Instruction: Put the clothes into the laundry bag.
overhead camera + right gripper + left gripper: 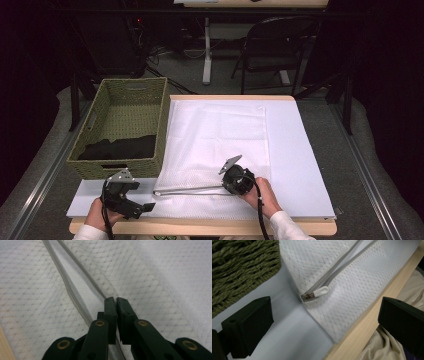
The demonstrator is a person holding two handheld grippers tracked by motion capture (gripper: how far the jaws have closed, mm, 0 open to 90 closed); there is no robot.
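Now, right tongs [116,300] pinching mesh bag [155,275]

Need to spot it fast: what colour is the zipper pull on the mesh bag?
White zipper pull, clearest in the left gripper view.

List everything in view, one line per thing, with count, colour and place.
mesh bag: one, white, flat on the table, its zip open along the near edge
zip pull: one, white tab, at the bag's near left corner
basket: one, green woven, at the table's left
cloth: one, black, in the basket's near end
sheet: one, pale, under the bag
table: one, light wood, edge showing near the person
chair: one, black, on the floor beyond the table
left gripper: one, black, jaws open, near the zip pull, in the left hand
right gripper: one, black, jaws shut at the zip's edge, in the right hand
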